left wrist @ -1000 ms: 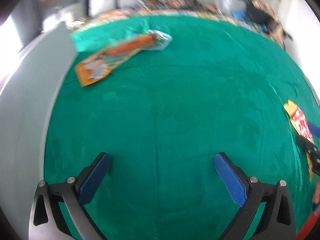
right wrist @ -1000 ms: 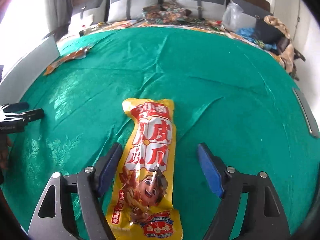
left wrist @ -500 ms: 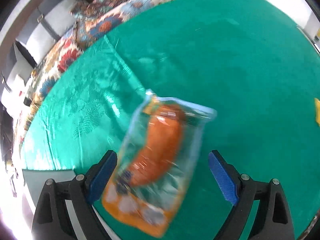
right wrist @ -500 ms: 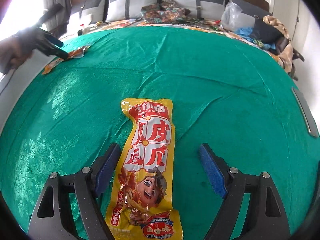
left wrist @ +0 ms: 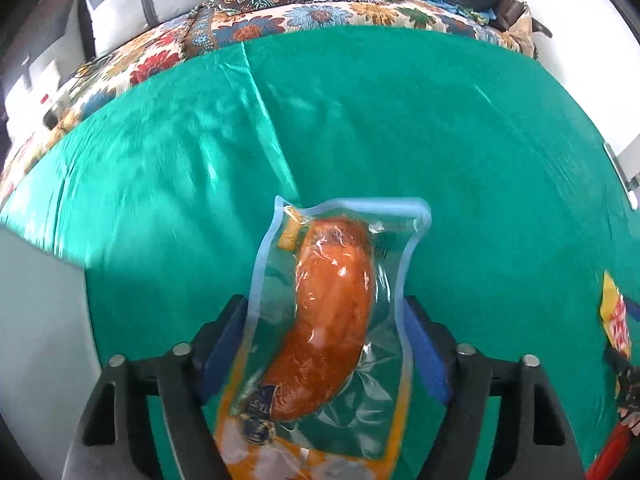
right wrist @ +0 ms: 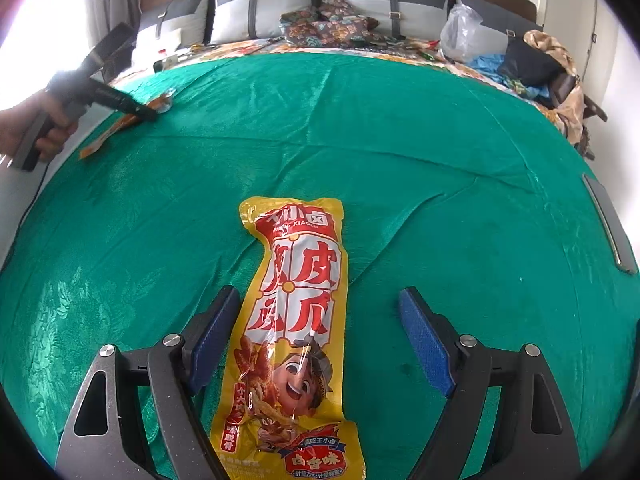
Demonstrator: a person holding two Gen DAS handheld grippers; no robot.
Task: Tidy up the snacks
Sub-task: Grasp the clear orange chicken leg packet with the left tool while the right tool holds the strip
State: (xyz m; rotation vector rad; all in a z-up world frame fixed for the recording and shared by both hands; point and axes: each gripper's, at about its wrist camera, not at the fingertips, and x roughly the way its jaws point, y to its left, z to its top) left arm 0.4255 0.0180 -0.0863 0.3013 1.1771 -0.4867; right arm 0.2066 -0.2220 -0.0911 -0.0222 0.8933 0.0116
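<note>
A clear packet with an orange sausage-shaped snack [left wrist: 332, 312] lies on the green cloth [left wrist: 440, 140]. My left gripper [left wrist: 324, 308] points down over it, and its jaws are closing with the packet between them. The blue pads [left wrist: 224, 340] sit right at the packet's edges. A long yellow and red snack packet [right wrist: 296, 320] lies flat between the fingers of my right gripper [right wrist: 318, 300], which is open, with the packet nearer the left finger. In the right wrist view the left gripper [right wrist: 148, 114] shows far left, held by a hand [right wrist: 40, 128].
A floral bedspread [left wrist: 280, 24], grey pillows [right wrist: 256, 8] and bags [right wrist: 520, 64] lie beyond the cloth's far edge. A pale grey surface [left wrist: 40, 320] borders the cloth on the left. A dark strip [right wrist: 608, 224] lies at its right edge.
My left gripper has travelled across the cloth to the orange snack packet, which now lies between its jaws. Those jaws have narrowed. The right gripper and the yellow packet have not moved.
</note>
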